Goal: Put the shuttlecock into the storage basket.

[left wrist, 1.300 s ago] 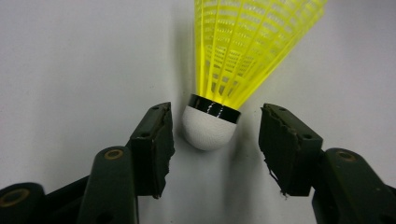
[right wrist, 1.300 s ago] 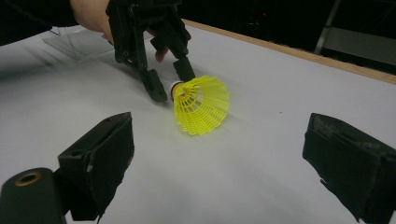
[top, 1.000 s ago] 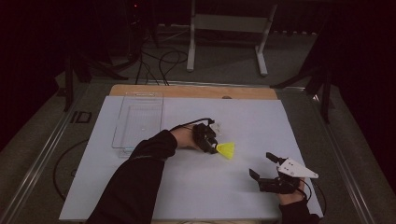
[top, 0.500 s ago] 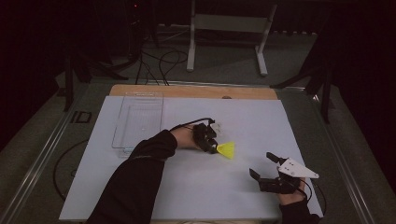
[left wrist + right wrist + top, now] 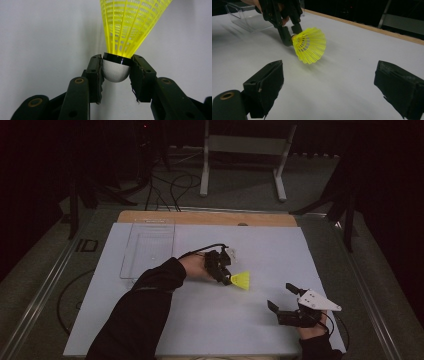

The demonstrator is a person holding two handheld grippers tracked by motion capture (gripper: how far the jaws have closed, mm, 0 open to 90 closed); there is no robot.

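Note:
A yellow plastic shuttlecock (image 5: 241,280) with a white cork head (image 5: 115,72) is near the middle of the white sheet. My left gripper (image 5: 226,278) is shut on the cork, one pad on each side, just under the black band. The mesh skirt (image 5: 130,25) points away from the jaws. In the right gripper view the shuttlecock (image 5: 310,45) hangs tilted, its skirt low over the sheet, with the left gripper (image 5: 289,32) behind it. My right gripper (image 5: 280,296) rests near the front right of the sheet, open, with nothing between its jaws (image 5: 329,82).
A clear plastic box (image 5: 147,247) stands at the back left of the white sheet (image 5: 200,330); it also shows in the right gripper view (image 5: 244,17). A wooden strip (image 5: 210,218) runs along the far edge. A metal stand and cables are on the floor beyond.
The left gripper and the shuttlecock have risen slightly. The right gripper has kept still.

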